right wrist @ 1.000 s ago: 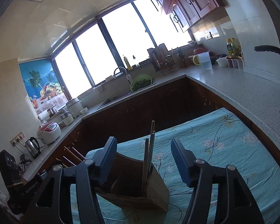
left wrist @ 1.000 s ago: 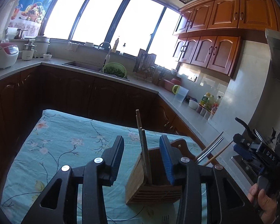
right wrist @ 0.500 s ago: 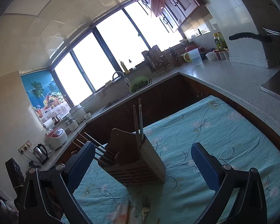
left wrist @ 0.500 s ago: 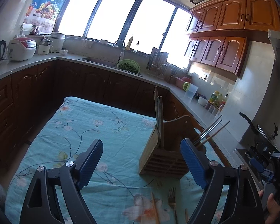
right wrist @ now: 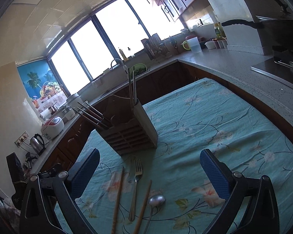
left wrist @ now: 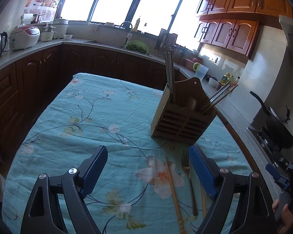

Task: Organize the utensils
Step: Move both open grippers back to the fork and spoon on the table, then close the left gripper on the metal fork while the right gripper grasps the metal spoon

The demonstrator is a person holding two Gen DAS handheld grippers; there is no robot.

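A slatted wooden utensil holder point(left wrist: 182, 120) point(right wrist: 130, 130) stands on the floral teal tablecloth point(left wrist: 91, 120) point(right wrist: 214, 120), with chopsticks sticking up from both ends. On the cloth in front of it lie a fork point(left wrist: 188, 177) point(right wrist: 136, 183), two wooden chopsticks point(left wrist: 172, 191) point(right wrist: 118, 197) and, in the right wrist view, a metal spoon point(right wrist: 155, 201). My left gripper point(left wrist: 148, 167) is open and empty, hovering over the chopstick and fork. My right gripper point(right wrist: 149, 170) is wide open and empty above the same utensils.
Dark wood cabinets and a grey countertop point(left wrist: 232, 109) point(right wrist: 234, 68) wrap around the table. A stove with a black pan point(left wrist: 277, 128) is at the right. A sink with a green colander point(left wrist: 136, 46), a rice cooker point(left wrist: 24, 37) and a kettle point(right wrist: 37, 141) sit on the counter.
Both grippers have opened wide and pulled back from the wooden holder. The holder now stands free on the cloth, and the loose fork, chopsticks and spoon have come into view.
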